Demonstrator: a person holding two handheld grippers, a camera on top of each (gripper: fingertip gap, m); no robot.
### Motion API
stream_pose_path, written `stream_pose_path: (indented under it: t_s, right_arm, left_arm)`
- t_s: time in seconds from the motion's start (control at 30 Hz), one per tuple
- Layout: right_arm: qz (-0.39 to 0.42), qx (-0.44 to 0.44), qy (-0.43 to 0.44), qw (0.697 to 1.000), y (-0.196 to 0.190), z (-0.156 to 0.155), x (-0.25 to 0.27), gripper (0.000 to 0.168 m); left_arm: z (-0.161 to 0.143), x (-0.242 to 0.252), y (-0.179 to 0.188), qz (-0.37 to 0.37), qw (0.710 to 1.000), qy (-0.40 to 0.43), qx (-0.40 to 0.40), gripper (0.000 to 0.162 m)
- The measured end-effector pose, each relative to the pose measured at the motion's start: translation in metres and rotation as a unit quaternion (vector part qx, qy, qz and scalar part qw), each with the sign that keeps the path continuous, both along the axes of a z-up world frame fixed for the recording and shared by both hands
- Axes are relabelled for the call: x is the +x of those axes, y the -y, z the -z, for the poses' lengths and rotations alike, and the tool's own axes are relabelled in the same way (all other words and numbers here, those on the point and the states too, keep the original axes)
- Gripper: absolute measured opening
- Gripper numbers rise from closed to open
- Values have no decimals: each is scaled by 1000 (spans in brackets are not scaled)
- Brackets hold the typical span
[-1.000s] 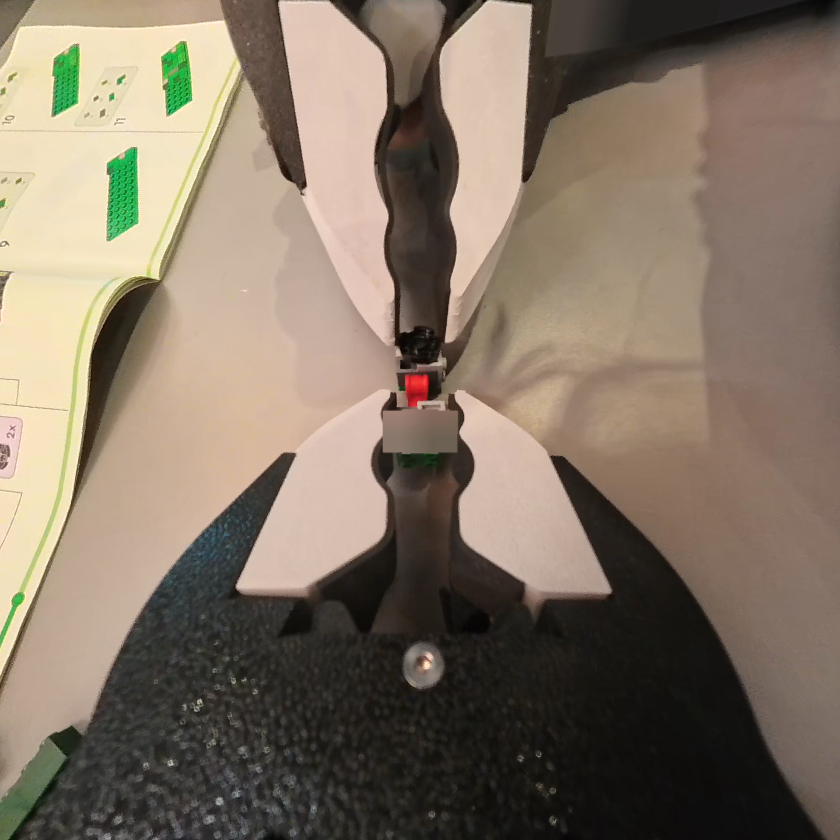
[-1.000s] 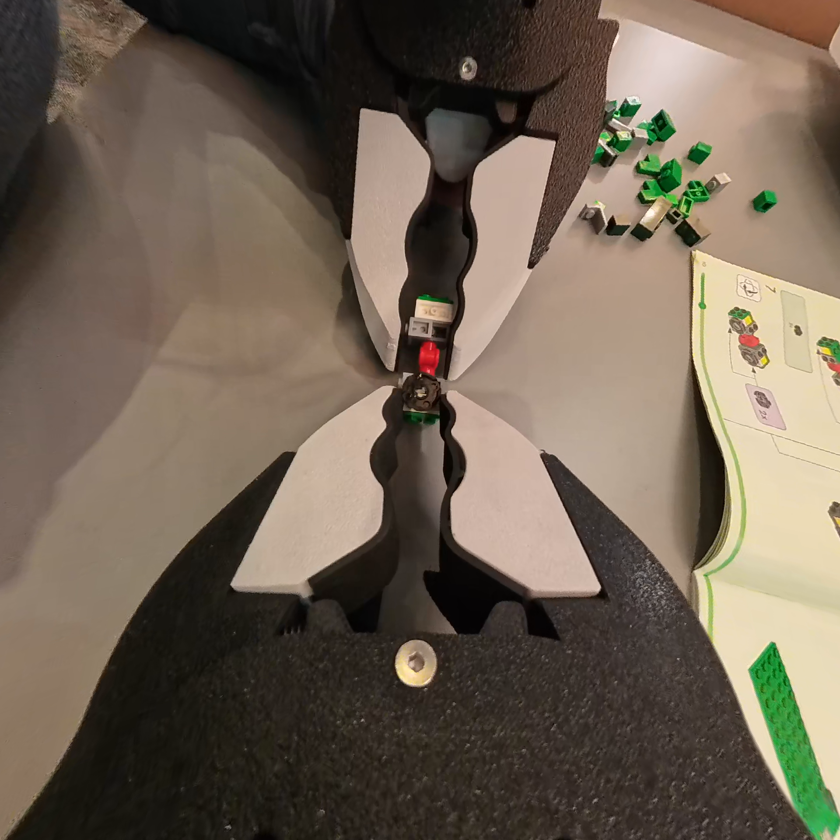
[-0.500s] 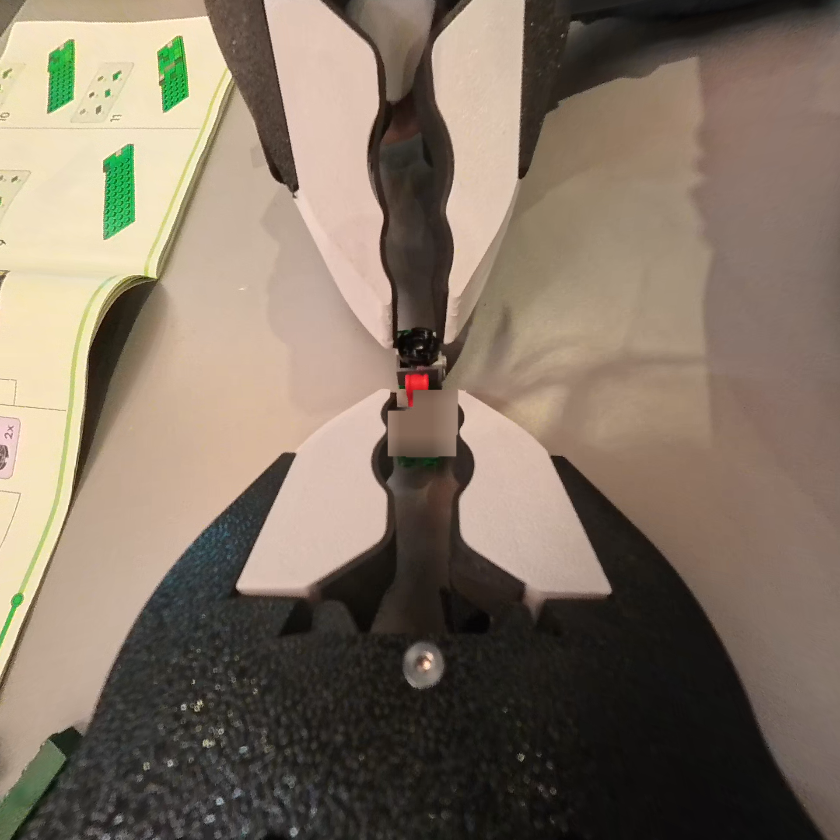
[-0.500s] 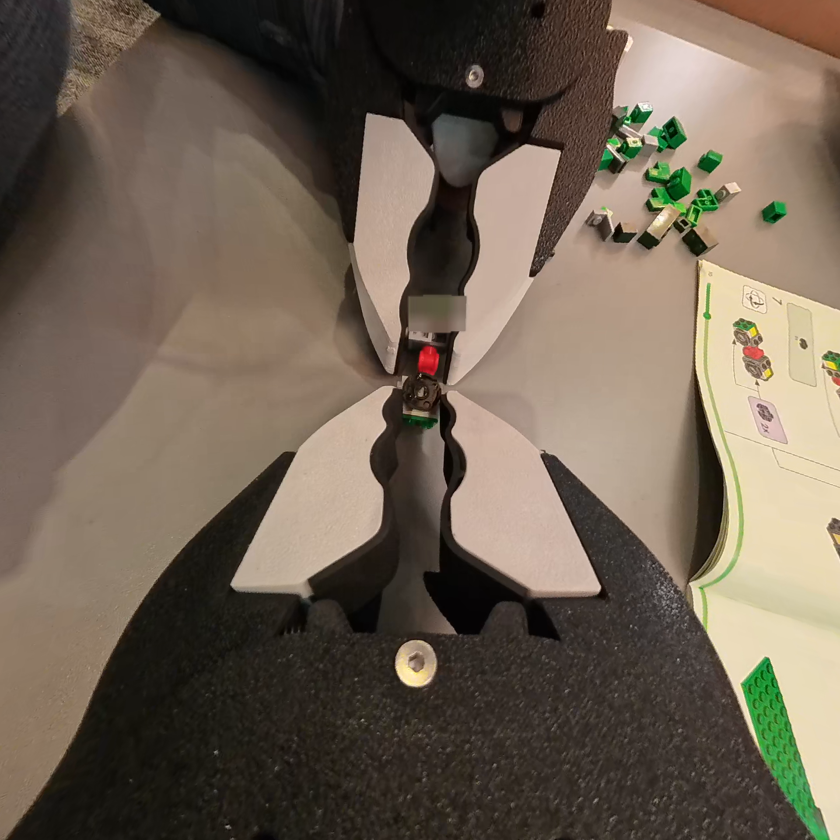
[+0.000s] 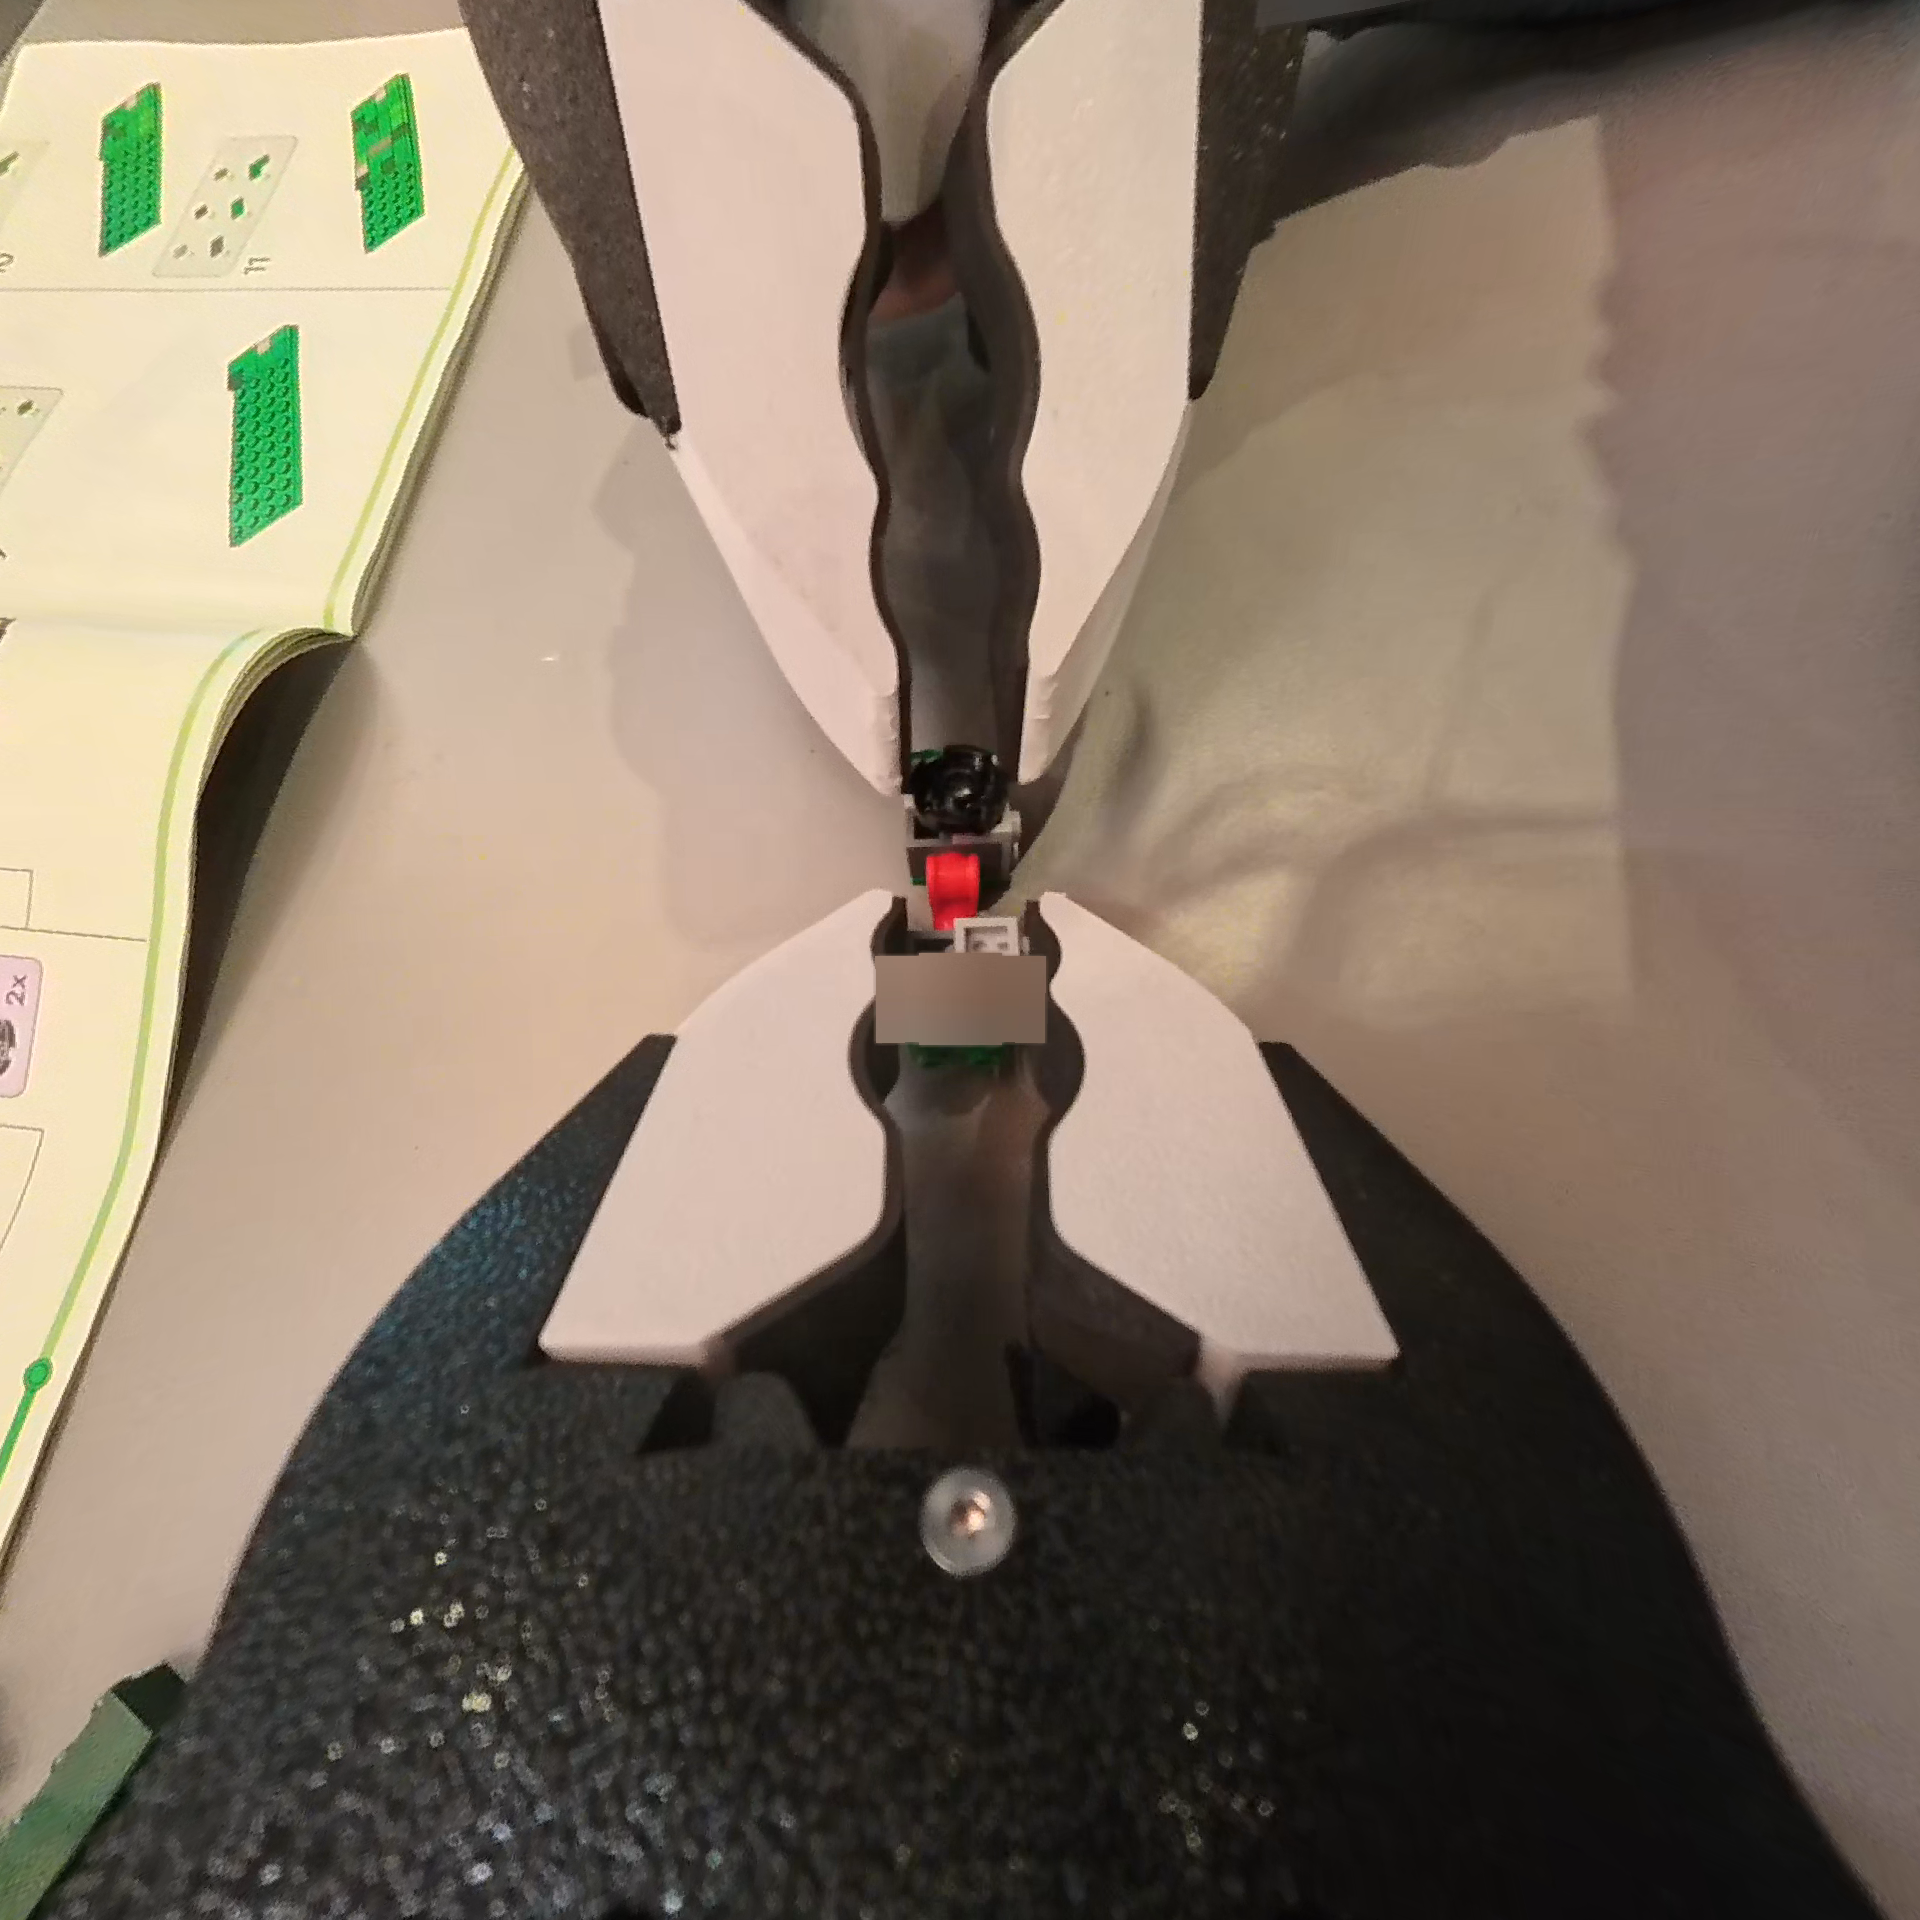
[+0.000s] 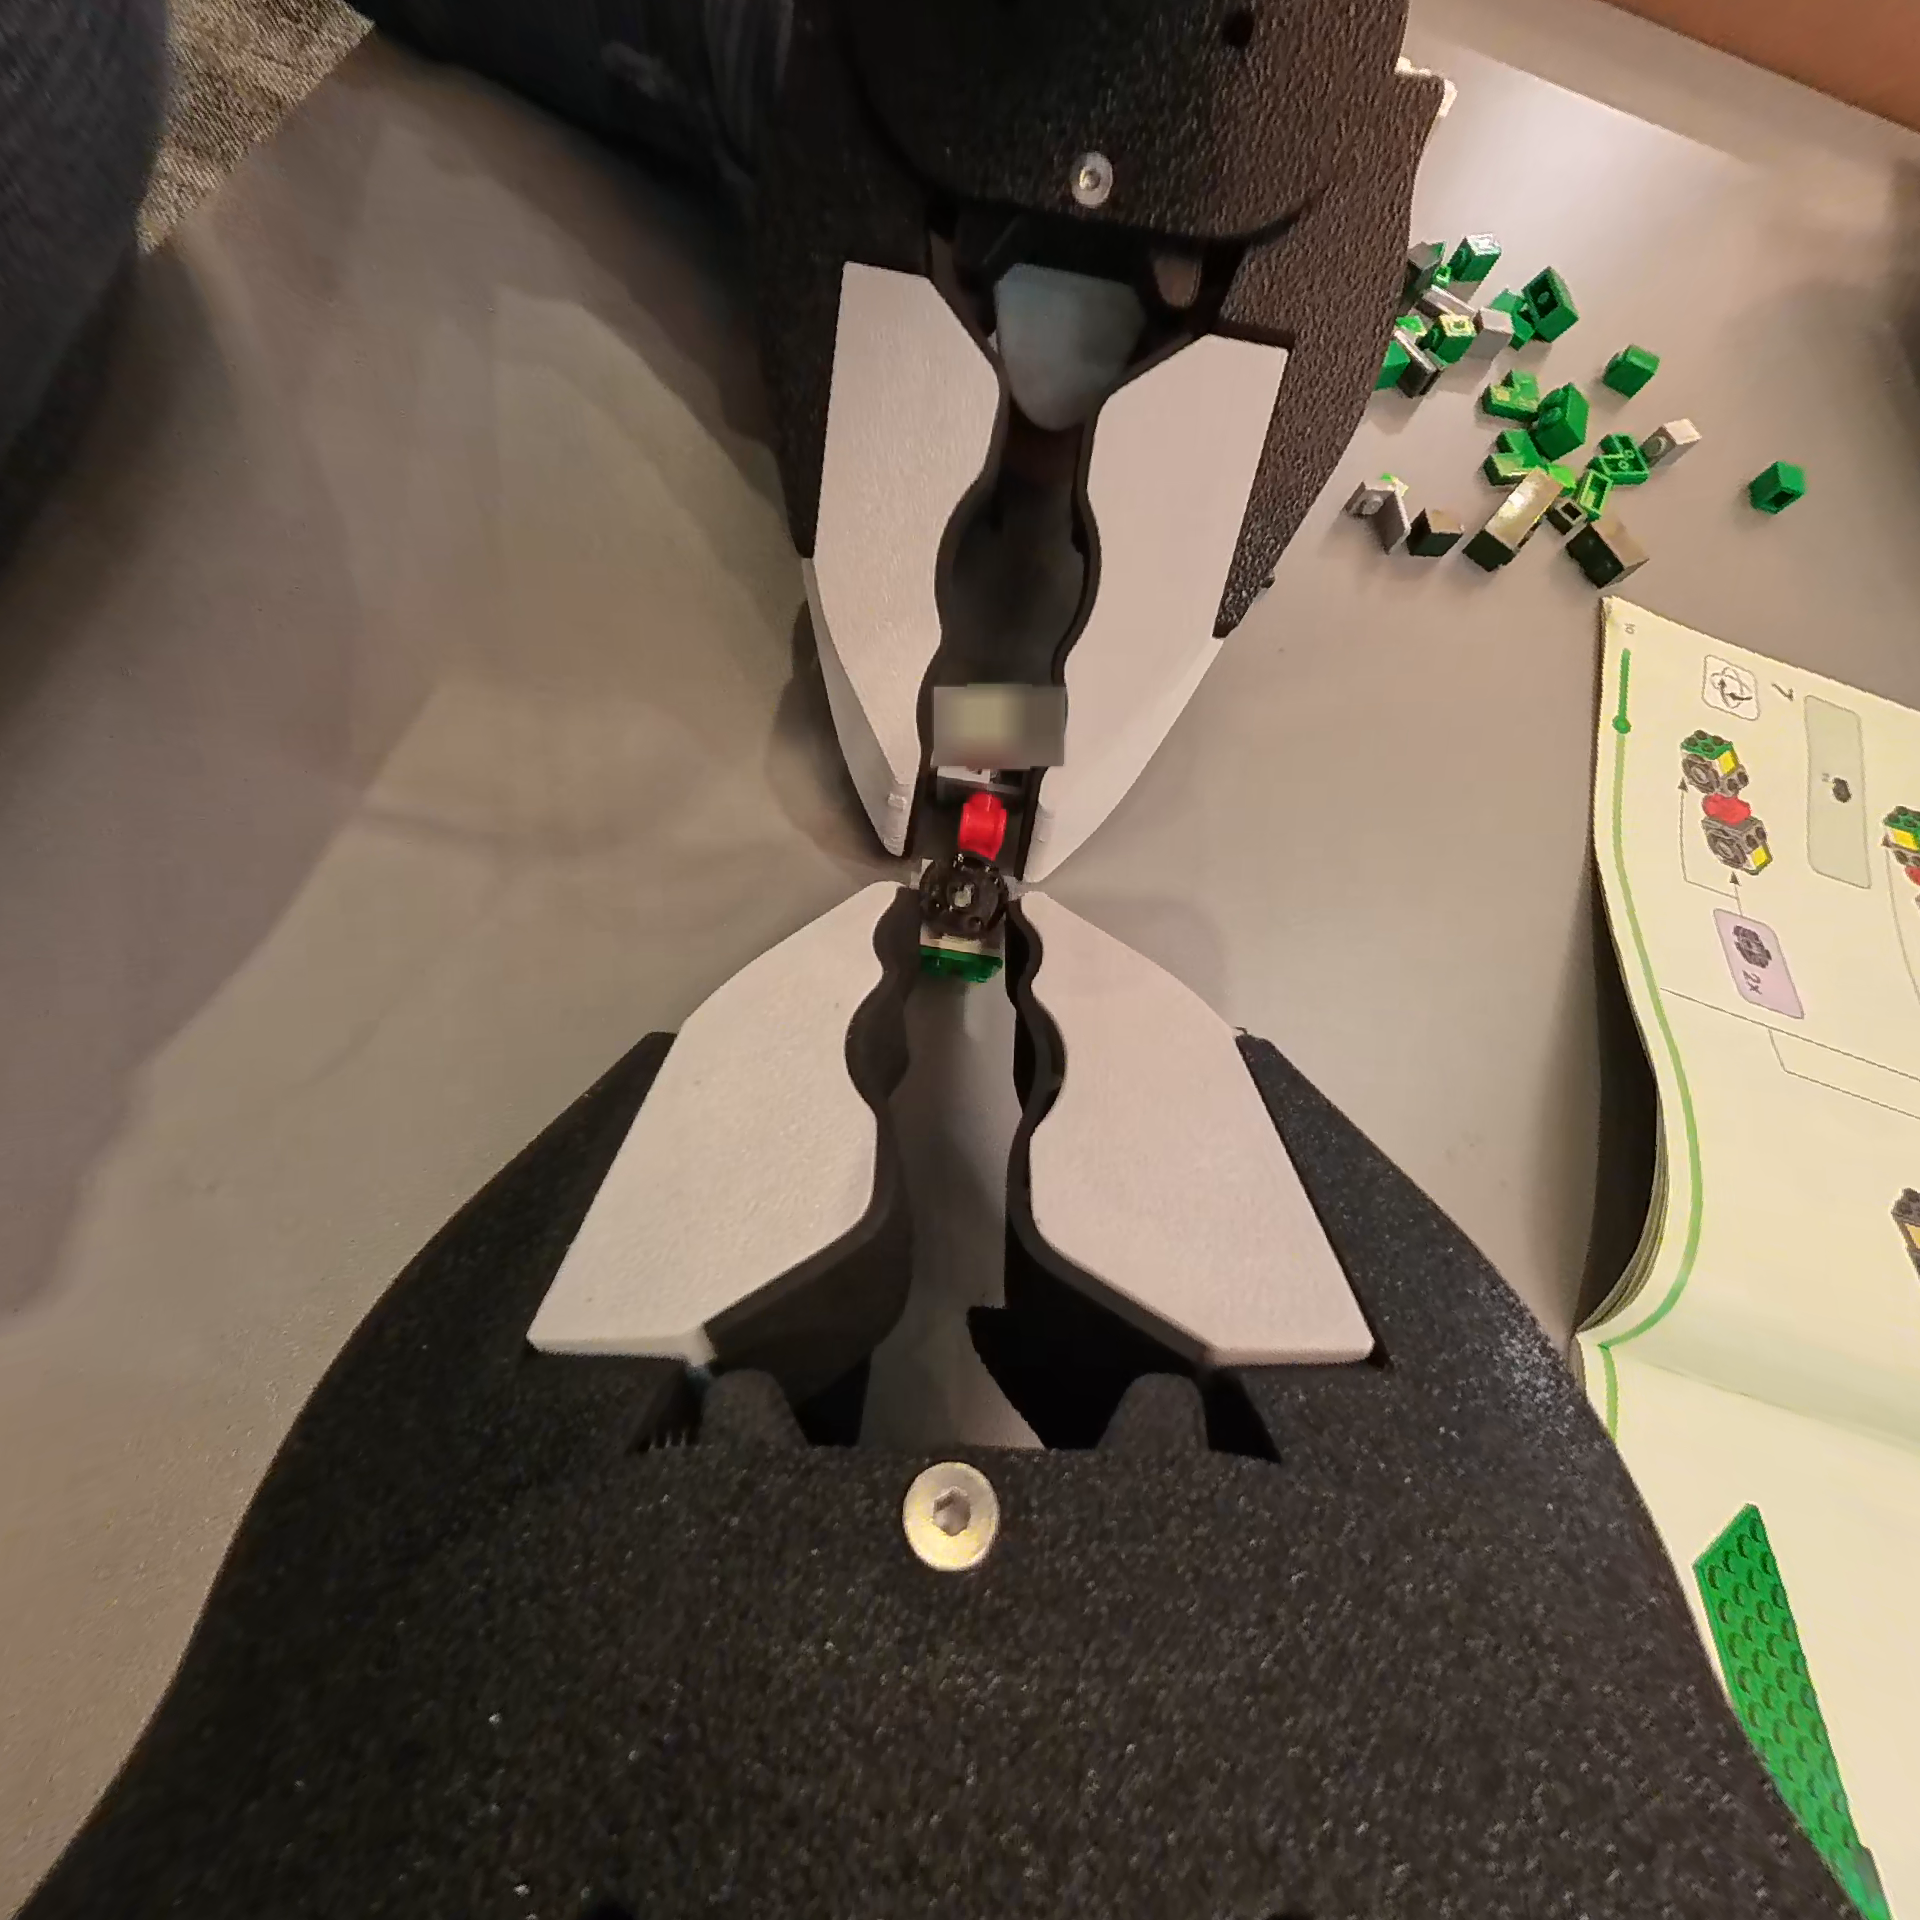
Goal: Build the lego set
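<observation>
you have a smooth grey table [image 5: 436,831] under everything, crossed by patches of light and soft shadow. at your far left in the right wrist view, a strip of speckled grey carpet [image 6: 239,114] shows past the table's edge.

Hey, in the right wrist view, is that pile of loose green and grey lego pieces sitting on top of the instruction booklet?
No, the loose pieces lie on the bare table beyond the instruction booklet, clear of its top edge.

Both grippers [image 5: 961,914] [image 6: 961,914] had white fingers [image 5: 769,1195] on grainy black bodies (one silver screw [image 6: 949,1529] each).
</observation>
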State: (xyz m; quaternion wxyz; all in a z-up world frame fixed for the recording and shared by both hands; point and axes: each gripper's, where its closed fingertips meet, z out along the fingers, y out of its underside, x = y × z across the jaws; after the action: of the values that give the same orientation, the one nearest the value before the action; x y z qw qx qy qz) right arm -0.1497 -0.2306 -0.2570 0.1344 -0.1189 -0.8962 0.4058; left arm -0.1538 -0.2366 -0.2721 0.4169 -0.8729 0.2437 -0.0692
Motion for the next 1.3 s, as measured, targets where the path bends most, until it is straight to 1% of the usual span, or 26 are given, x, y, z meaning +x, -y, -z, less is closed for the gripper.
stream_pose_path:
  t_s: [0.97,1.3]
  right_arm:
    - [0,4,-5,1000,-2,0,0,15]
    - [-1,7,-11,1000,-2,0,1,20]
  left_arm:
    - [0,0,0,1,1000,1,-1,21]
    - [1,-1,-1,1,1000,0,-1,21]
